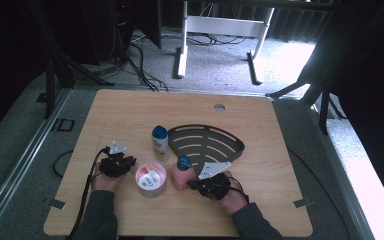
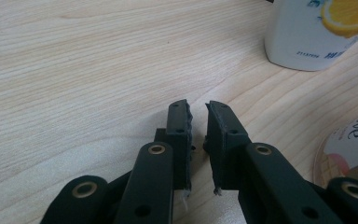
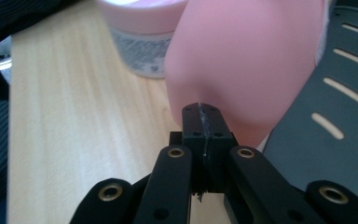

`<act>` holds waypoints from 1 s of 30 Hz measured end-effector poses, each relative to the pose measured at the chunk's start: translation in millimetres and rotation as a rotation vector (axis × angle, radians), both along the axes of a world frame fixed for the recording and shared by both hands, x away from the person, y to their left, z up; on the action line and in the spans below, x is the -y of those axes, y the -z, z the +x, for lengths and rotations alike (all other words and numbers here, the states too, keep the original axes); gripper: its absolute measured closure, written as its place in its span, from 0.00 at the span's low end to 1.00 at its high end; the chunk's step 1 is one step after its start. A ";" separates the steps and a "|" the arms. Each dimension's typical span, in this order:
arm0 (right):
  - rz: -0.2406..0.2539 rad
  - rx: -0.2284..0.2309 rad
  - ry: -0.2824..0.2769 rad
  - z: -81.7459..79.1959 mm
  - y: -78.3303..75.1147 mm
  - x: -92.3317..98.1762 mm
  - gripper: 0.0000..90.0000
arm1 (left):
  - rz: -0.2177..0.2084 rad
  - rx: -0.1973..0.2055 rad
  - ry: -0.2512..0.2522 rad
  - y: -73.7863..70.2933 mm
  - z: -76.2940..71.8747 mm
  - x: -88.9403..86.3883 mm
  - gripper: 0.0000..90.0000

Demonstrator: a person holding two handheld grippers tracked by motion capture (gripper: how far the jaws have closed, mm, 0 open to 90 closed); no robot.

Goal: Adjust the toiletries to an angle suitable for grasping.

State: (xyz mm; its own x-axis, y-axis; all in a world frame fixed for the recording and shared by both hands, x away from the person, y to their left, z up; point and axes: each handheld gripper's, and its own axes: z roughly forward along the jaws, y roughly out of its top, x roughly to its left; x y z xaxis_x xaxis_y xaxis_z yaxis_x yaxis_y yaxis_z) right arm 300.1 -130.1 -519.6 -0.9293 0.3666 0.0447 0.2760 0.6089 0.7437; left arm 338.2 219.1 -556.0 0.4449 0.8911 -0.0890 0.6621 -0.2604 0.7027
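Note:
A pink bottle (image 1: 181,176) with a blue cap stands on the wooden table (image 1: 130,115), close to the front. My right gripper (image 1: 194,184) is shut and empty, its tips right at the bottle's lower side. In the right gripper view the pink bottle (image 3: 247,56) stands just beyond my right gripper (image 3: 201,108). Left of the bottle sits a round jar (image 1: 151,180) with a pink and white lid. My left gripper (image 1: 131,161) is left of the jar. In the left gripper view my left gripper (image 2: 198,107) hangs over bare wood, its jaws a narrow gap apart with nothing between them.
A white bottle (image 1: 160,143) with a blue cap and an orange picture stands behind the jar, and also appears as the white bottle (image 2: 317,32). A black slotted corner rack (image 1: 207,142) lies right of it, reaching behind the pink bottle. A hole (image 1: 219,107) marks the table's far side.

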 end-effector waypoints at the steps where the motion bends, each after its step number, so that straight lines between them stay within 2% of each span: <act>1: 0.003 0.002 0.002 2.6 0.3 -0.7 1.00 | 0.000 0.000 0.000 0.0 0.0 0.0 0.88; 6: 0.013 -0.002 -0.004 13.4 0.0 -8.9 1.00 | -0.002 0.000 0.000 0.1 0.1 0.2 0.88; 8: 0.002 0.007 -0.009 16.6 -1.1 -14.6 1.00 | -0.002 0.000 0.000 0.1 0.1 0.2 0.88; 11: 0.029 -0.005 -0.025 22.1 -2.6 -22.2 1.00 | -0.004 -0.001 0.003 0.1 0.1 -0.1 0.88; 18: 0.028 0.008 -0.036 29.0 -3.0 -37.3 1.00 | -0.003 -0.005 0.011 -0.3 -0.4 0.0 0.89; 21: 0.046 0.011 -0.028 26.2 -5.2 -31.4 0.99 | -0.003 -0.004 0.013 -0.3 -0.9 0.2 0.89; 26: 0.073 0.013 0.016 24.4 -7.2 -14.0 0.99 | -0.003 -0.003 0.012 -0.3 -1.1 0.5 0.89; 27: 0.076 0.013 0.037 25.5 -7.4 -7.7 0.99 | -0.002 -0.003 0.013 -0.3 -1.2 0.9 0.89; 30: 0.082 0.003 0.054 30.3 -7.1 -3.6 0.99 | -0.004 -0.003 0.015 -0.2 -1.3 1.1 0.89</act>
State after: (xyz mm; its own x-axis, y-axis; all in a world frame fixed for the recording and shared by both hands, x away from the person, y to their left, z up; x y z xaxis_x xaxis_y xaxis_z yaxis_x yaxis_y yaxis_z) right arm 330.3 -126.5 -512.5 -0.9083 0.4116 0.0743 0.3049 0.5299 0.7914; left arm 336.9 217.9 -555.8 0.4578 0.8841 -0.0934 0.6602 -0.2677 0.7017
